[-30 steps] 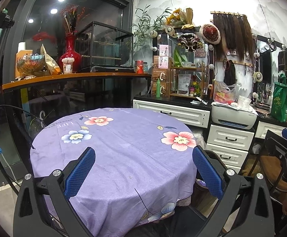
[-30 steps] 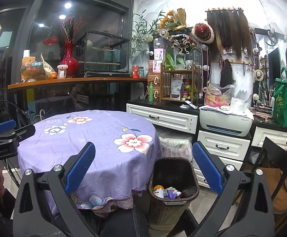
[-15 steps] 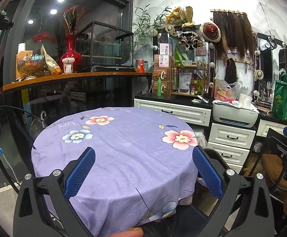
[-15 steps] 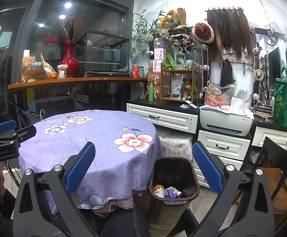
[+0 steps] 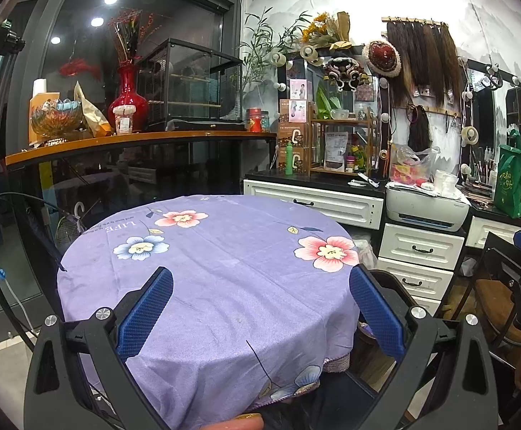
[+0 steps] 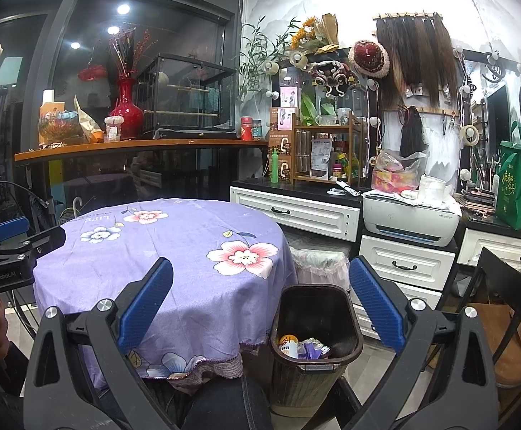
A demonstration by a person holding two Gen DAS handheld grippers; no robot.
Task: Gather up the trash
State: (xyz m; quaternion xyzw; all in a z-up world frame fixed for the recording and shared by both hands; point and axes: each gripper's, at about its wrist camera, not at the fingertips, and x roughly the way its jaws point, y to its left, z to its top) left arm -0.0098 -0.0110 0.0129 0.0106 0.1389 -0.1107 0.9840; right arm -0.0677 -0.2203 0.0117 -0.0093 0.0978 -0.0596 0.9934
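A round table under a purple flowered cloth (image 5: 224,272) (image 6: 174,247) fills the middle of both wrist views, and I see nothing lying on it. A dark bin (image 6: 314,308) stands on the floor right of the table, with a few wrappers and a small bottle (image 6: 301,347) at its bottom. My left gripper (image 5: 260,319) hovers open over the table's near edge, holding nothing. My right gripper (image 6: 260,317) is open and empty, straddling the table's right edge and the bin. The left gripper (image 6: 6,254) also shows at the left edge of the right wrist view.
White drawers (image 6: 404,268) and a printer (image 6: 409,220) stand behind the bin, next to a lined bin (image 6: 319,261). A dark chair (image 6: 504,286) is at the right. A wooden shelf (image 5: 135,141) with a red vase runs behind the table. A person's knee (image 6: 221,405) is below.
Both views have barely shifted. The left wrist view has drifted slightly, the table sitting a little further right. Both grippers stay open.
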